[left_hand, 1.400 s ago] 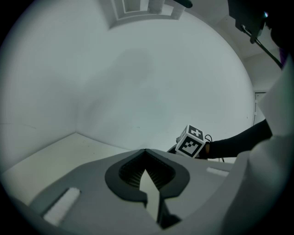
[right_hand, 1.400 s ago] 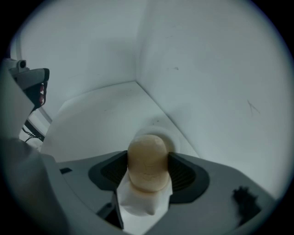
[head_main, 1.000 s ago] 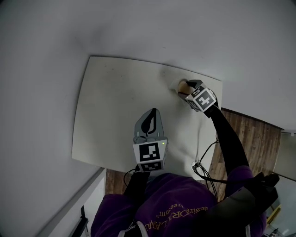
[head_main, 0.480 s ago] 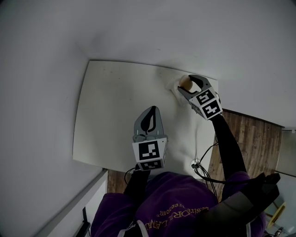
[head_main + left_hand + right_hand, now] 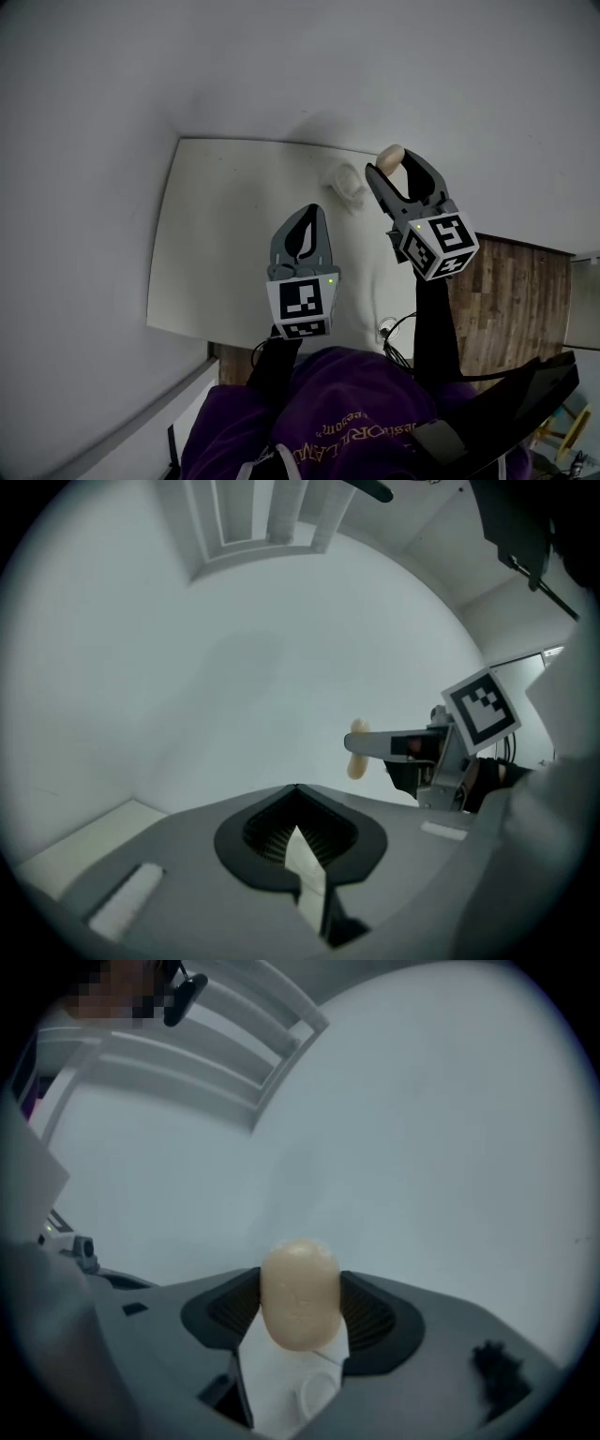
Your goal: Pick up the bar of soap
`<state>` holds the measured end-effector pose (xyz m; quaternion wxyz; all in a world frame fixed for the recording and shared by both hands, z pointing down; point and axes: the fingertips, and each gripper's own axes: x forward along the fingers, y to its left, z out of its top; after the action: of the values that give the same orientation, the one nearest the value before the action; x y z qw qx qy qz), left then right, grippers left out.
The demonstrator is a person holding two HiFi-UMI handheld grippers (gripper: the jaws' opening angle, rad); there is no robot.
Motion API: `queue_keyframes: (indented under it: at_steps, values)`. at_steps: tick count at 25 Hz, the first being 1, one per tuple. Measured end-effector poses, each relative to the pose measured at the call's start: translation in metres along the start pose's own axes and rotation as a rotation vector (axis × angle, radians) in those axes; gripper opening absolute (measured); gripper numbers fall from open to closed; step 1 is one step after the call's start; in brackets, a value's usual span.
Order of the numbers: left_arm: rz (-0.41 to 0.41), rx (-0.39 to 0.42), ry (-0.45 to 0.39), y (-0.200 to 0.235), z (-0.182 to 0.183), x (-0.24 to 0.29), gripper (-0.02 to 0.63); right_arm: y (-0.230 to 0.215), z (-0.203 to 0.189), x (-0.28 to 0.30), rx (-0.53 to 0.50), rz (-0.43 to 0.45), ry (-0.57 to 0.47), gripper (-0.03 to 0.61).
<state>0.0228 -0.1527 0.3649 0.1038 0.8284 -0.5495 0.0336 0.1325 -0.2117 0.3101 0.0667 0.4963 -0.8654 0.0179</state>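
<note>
The bar of soap (image 5: 390,156) is a small cream oval, held in the air above the far right corner of the white table (image 5: 216,234). My right gripper (image 5: 395,169) is shut on it; in the right gripper view the soap (image 5: 299,1293) sits upright between the dark pads (image 5: 371,1314) with pale wall behind. The left gripper view shows the same soap (image 5: 357,751) at the tips of the right gripper (image 5: 380,746). My left gripper (image 5: 303,228) hovers over the table's middle front, shut with nothing in it, and its tips (image 5: 298,829) meet.
A small clear soap dish (image 5: 349,185) stands on the table near the far right, below and left of the lifted soap. Wooden floor (image 5: 525,300) lies right of the table, with cables (image 5: 398,330) hanging at the table's front right edge. A pale wall rises behind.
My right gripper rose from the dish with the soap in it and drew back toward me. The dish stayed on the table. The left gripper hardly moved.
</note>
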Motion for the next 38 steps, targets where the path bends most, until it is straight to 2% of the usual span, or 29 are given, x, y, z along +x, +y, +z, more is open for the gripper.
queue_keyframes:
  at_steps: [8, 17, 21, 26, 38]
  values:
    - [0.017, 0.09, -0.202, -0.024, 0.088, -0.02, 0.005, -0.001, 0.086, -0.072, 0.033, -0.033, -0.252, 0.273]
    - [0.01, 0.221, -0.412, -0.027, 0.154, -0.034, 0.005, 0.009, 0.125, -0.099, -0.032, -0.081, -0.378, 0.273]
    - [0.0, 0.241, -0.479, -0.038, 0.176, -0.048, 0.005, 0.029, 0.15, -0.111, -0.095, -0.094, -0.44, 0.273]
    - [-0.024, 0.28, -0.496, -0.06, 0.19, -0.05, 0.005, 0.032, 0.173, -0.126, -0.088, -0.086, -0.518, 0.273]
    - [-0.036, 0.302, -0.53, -0.071, 0.202, -0.049, 0.005, 0.029, 0.175, -0.126, -0.089, -0.118, -0.52, 0.273]
